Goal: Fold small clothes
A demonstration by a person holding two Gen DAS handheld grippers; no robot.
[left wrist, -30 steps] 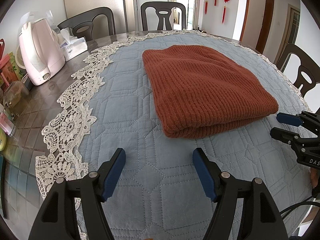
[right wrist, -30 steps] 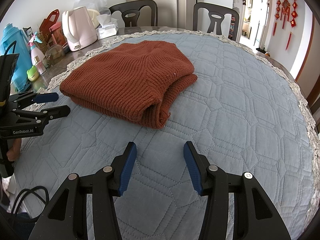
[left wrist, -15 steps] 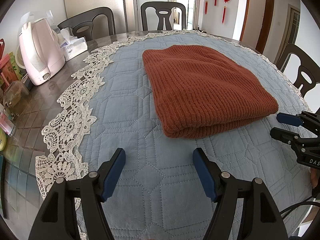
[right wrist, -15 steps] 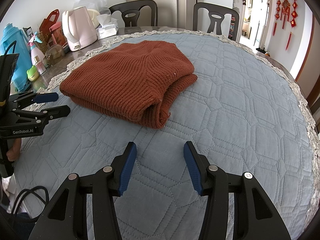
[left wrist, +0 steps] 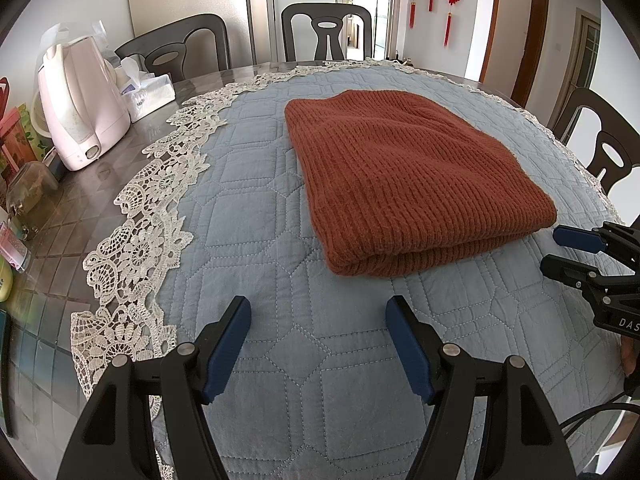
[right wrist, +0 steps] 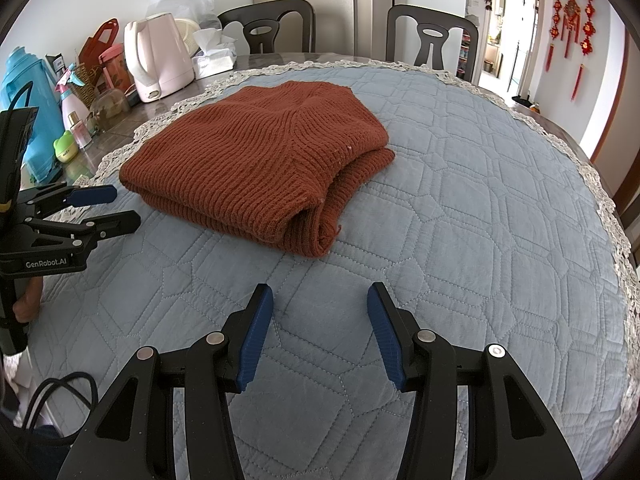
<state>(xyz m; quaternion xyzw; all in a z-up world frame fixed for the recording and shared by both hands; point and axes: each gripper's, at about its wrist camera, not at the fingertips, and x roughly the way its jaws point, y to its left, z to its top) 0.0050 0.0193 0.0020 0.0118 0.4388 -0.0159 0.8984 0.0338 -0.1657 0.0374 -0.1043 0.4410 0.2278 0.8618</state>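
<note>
A rust-red ribbed knit garment [left wrist: 408, 176] lies folded into a thick rectangle on the blue quilted cloth [left wrist: 256, 216]; it also shows in the right wrist view [right wrist: 256, 160]. My left gripper [left wrist: 318, 312] is open and empty, a little short of the garment's near folded edge. My right gripper [right wrist: 320, 300] is open and empty, short of the garment's near corner. Each gripper shows in the other's view: the right one [left wrist: 560, 250] by the garment's right edge, the left one [right wrist: 120, 206] by its left edge, neither touching it.
A pink kettle [left wrist: 80, 104], a tissue pack [left wrist: 148, 92] and jars stand on the bare table at the left. A blue flask [right wrist: 28, 120] and small bottles stand there too. Dark chairs [left wrist: 326, 30] ring the table. A lace border [left wrist: 140, 248] edges the cloth.
</note>
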